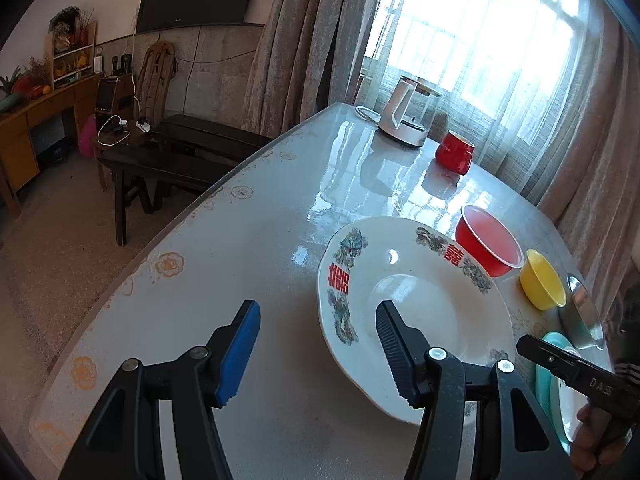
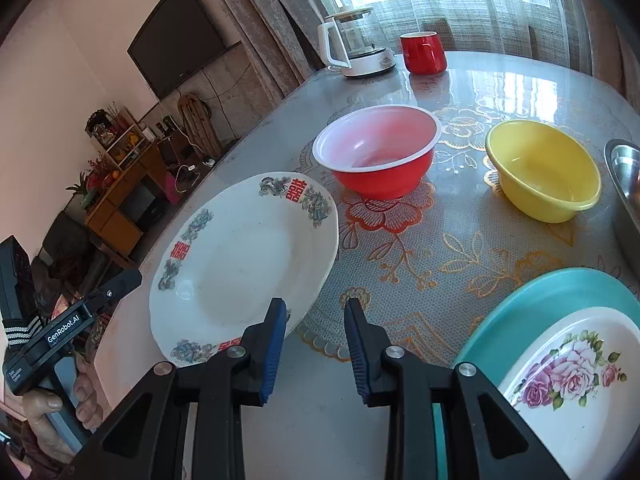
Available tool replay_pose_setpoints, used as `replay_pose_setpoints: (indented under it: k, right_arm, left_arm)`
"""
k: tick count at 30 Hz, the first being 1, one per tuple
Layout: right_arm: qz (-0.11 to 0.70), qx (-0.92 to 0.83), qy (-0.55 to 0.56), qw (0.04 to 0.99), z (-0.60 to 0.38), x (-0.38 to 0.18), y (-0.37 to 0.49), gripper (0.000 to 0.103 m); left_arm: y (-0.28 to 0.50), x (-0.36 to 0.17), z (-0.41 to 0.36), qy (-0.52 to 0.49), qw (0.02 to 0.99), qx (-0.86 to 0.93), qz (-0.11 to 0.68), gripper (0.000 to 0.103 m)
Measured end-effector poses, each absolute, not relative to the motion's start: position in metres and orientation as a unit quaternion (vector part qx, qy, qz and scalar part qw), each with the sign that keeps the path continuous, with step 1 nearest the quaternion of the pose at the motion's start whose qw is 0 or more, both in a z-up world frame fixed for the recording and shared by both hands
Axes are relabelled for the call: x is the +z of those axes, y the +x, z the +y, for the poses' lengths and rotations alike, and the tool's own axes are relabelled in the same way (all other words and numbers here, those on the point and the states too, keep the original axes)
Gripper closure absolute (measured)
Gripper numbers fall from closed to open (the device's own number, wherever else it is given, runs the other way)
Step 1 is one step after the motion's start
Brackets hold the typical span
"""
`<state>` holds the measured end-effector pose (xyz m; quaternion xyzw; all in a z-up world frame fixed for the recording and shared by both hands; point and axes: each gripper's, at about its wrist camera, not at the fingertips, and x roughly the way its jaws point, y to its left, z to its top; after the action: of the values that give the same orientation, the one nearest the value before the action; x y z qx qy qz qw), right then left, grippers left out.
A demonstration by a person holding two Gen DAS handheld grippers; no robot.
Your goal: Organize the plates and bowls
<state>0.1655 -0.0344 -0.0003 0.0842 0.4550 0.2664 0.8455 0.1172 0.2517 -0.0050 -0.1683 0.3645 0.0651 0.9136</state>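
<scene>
The left tool [image 1: 318,346] stands open with nothing between its jaws; its right jaw hangs over the near part of a large white plate [image 1: 424,292] with red characters and dragon figures on its rim, while its left jaw is over bare bench [image 1: 224,256]. Whether that jaw touches the plate cannot be told. The right tool [image 2: 316,342] has its jaws parted more narrowly and also empty, over the patterned cloth just right of the same white plate [image 2: 248,264], its left jaw in front of the plate's near right rim. Beyond the plate sits a red bowl [image 2: 378,152] with a white inside, and to its right, apart from it, a yellow bowl [image 2: 544,168]. At the right edge a metal bowl [image 2: 624,184] is partly in view. Near right, a white plate with roses [image 2: 576,384] lies on a teal plate [image 2: 552,292]. At the far end stand a white kettle [image 2: 356,44] and a red mug [image 2: 424,52]. A hand [image 2: 60,396] grips the left tool's handle.
</scene>
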Motion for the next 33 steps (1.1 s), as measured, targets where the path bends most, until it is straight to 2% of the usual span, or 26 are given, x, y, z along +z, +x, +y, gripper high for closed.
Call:
replay_pose_setpoints:
  k: [6,7,8,10,18,21,22,33]
  right_arm:
    - [0.476,0.261,0.094,0.835,-0.024,-0.013,0.186,0.073]
    - [0.478,0.26,0.093,0.834,-0.022,-0.015,0.188,0.073]
    - [0.479,0.262,0.094,0.833,-0.021,-0.017,0.19,0.073]
    - [0.48,0.263,0.092,0.832,-0.016,-0.019,0.193,0.073]
    - [0.485,0.274,0.085,0.826,-0.002,-0.028,0.202,0.076]
    - [0.483,0.276,0.084,0.827,0.0,-0.029,0.203,0.076]
    - [0.484,0.278,0.081,0.826,0.001,-0.029,0.203,0.076]
    - [0.489,0.286,0.058,0.822,-0.006,-0.026,0.188,0.072]
  left_arm:
    - [0.149,-0.014,0.261,-0.164,0.911,0.048,0.376,0.043]
    - [0.154,-0.016,0.262,-0.162,0.91,0.048,0.379,0.046]
    - [0.159,-0.019,0.263,-0.164,0.907,0.042,0.385,0.057]
    - [0.169,-0.024,0.265,-0.169,0.901,0.035,0.397,0.065]
    - [0.193,-0.032,0.263,-0.167,0.897,-0.002,0.41,0.064]
    - [0.197,-0.034,0.254,-0.15,0.897,-0.014,0.417,0.067]
    - [0.197,-0.035,0.251,-0.147,0.895,-0.02,0.421,0.071]
    - [0.166,-0.037,0.237,-0.158,0.888,-0.017,0.432,0.073]
